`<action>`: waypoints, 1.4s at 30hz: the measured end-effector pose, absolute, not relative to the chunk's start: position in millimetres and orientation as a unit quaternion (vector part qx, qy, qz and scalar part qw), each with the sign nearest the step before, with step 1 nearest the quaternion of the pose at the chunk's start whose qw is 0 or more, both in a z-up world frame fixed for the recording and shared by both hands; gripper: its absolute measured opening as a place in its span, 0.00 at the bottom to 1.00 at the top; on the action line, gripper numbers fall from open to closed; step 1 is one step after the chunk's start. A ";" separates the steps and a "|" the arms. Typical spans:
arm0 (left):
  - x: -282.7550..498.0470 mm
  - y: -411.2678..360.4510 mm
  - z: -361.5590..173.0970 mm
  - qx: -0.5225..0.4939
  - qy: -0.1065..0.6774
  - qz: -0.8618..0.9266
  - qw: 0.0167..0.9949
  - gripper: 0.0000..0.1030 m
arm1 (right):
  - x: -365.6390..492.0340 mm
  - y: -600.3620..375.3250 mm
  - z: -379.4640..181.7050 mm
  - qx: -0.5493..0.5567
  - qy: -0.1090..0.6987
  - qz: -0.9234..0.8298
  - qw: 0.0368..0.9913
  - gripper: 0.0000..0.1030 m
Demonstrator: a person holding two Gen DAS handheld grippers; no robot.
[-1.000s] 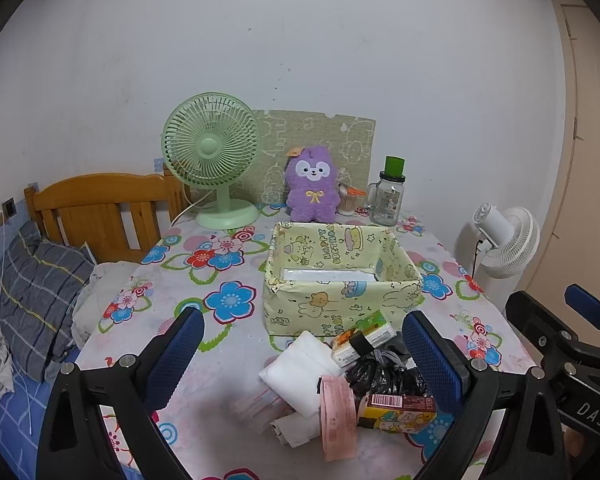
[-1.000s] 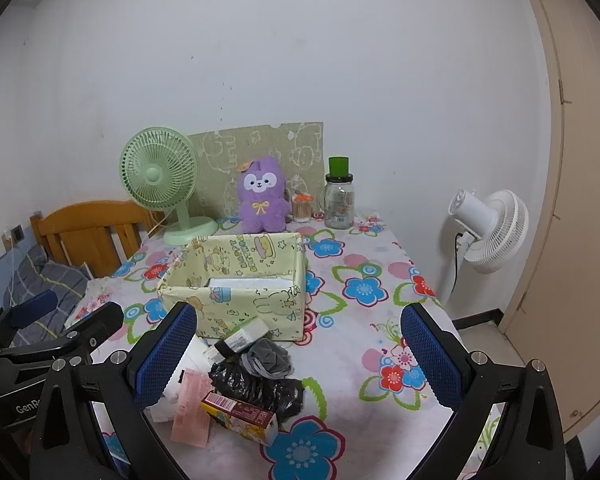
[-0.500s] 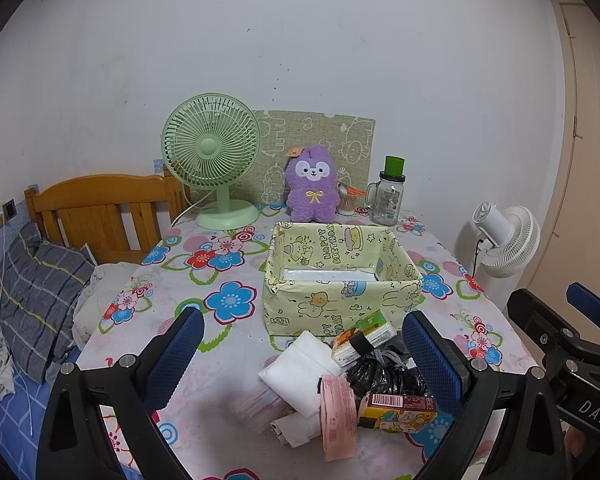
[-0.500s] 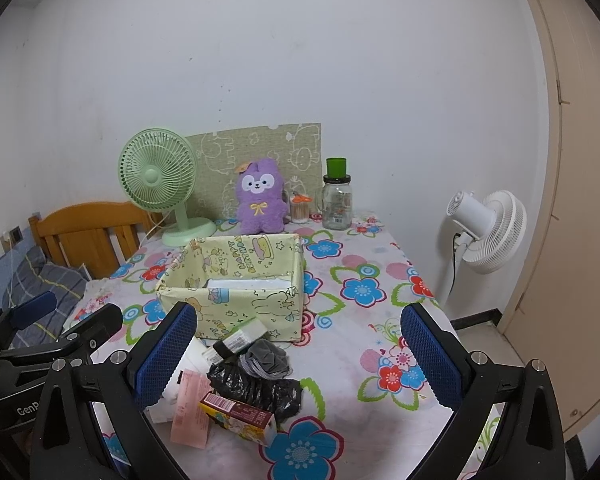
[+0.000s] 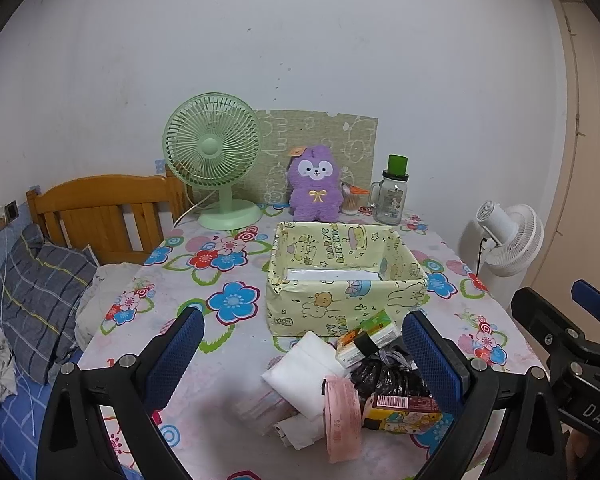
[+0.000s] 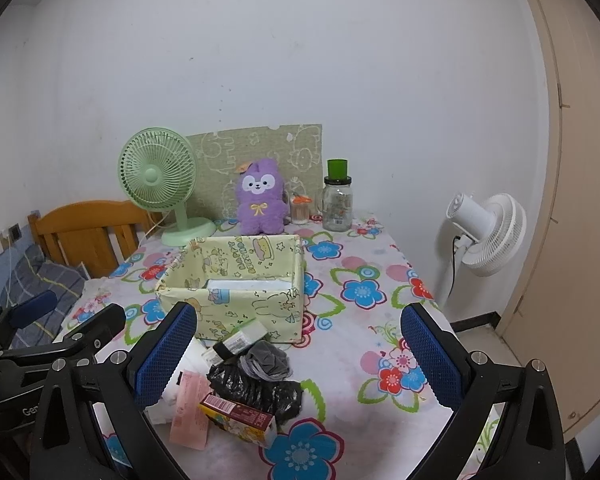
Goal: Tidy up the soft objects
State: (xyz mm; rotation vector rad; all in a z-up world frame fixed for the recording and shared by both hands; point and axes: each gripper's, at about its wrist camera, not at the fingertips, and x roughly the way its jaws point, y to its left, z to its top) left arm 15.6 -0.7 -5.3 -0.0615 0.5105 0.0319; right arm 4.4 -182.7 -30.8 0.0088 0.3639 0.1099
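Observation:
A yellow cartoon-print box (image 5: 340, 304) (image 6: 236, 312) stands mid-table with a white flat item inside. In front of it lies a pile: a white folded cloth (image 5: 304, 372), a pink packet (image 5: 342, 420) (image 6: 190, 410), a black plastic bag (image 5: 384, 376) (image 6: 256, 388), a grey cloth (image 6: 266, 362), a small green-white carton (image 5: 366, 338) (image 6: 236, 340) and a yellow-brown box (image 5: 404, 412) (image 6: 240, 420). My left gripper (image 5: 302, 364) is open above the pile. My right gripper (image 6: 298, 360) is open, also over the pile. Both are empty.
At the table's back stand a green fan (image 5: 214, 156) (image 6: 160, 176), a purple plush (image 5: 316, 182) (image 6: 260, 196) and a glass jar with green lid (image 5: 390, 194) (image 6: 337, 200). A wooden headboard (image 5: 100, 208) and bedding are left; a white floor fan (image 6: 484, 232) is right.
Both views have shifted very slightly; the grippers stay open and nothing on the table has moved.

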 end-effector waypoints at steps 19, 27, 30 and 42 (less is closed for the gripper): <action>35.5 -2.4 -26.2 -0.023 0.276 0.015 0.961 0.95 | 29.1 -178.5 -41.4 0.014 0.205 0.065 0.977 1.00; 50.6 -3.2 -45.1 -0.019 0.305 0.010 0.952 0.92 | 48.4 -172.6 -55.3 0.017 0.228 0.071 0.971 1.00; 55.4 -1.0 -50.2 -0.021 0.313 0.011 0.949 0.92 | 55.2 -169.5 -60.7 0.016 0.236 0.076 0.969 1.00; 59.8 -1.2 -81.0 -0.021 0.346 -0.001 0.938 0.92 | 66.4 -159.1 -89.3 0.014 0.272 0.094 0.958 0.99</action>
